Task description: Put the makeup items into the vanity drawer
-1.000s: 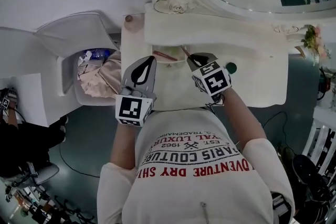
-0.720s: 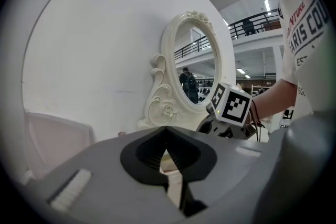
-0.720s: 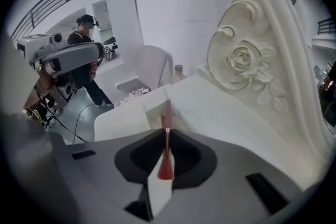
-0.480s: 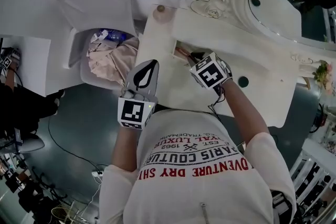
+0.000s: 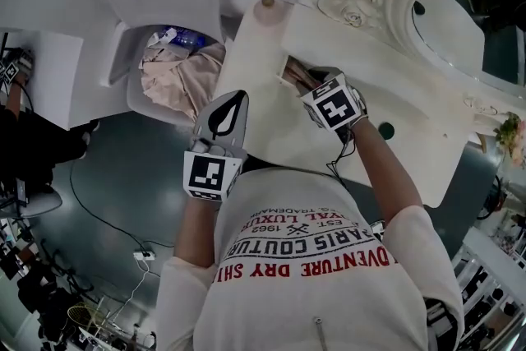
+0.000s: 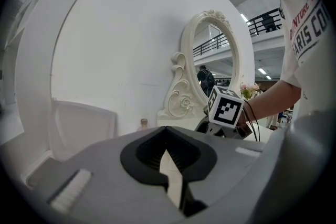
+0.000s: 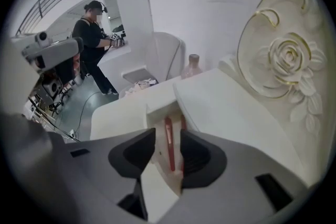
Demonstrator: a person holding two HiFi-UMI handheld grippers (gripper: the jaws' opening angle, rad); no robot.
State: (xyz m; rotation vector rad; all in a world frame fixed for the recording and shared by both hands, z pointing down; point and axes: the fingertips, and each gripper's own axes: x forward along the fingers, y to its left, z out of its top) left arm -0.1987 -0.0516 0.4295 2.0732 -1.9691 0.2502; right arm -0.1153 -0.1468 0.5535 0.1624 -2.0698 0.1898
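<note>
- Right gripper (image 5: 311,86), jaws just opened partway and gripping nothing, hovers over the drawer (image 7: 156,112).
- Red pencil (image 7: 168,136) lies in the drawer, just below the gap between its jaws.
- Left gripper (image 6: 170,162) is closed and empty.

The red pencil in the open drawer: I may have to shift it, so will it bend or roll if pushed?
Probably stiff: the red pencil is a slim, straight stick. It looks round, so a sideways push may roll it, though the drawer walls should stop it. Likely light, being so thin.
</note>
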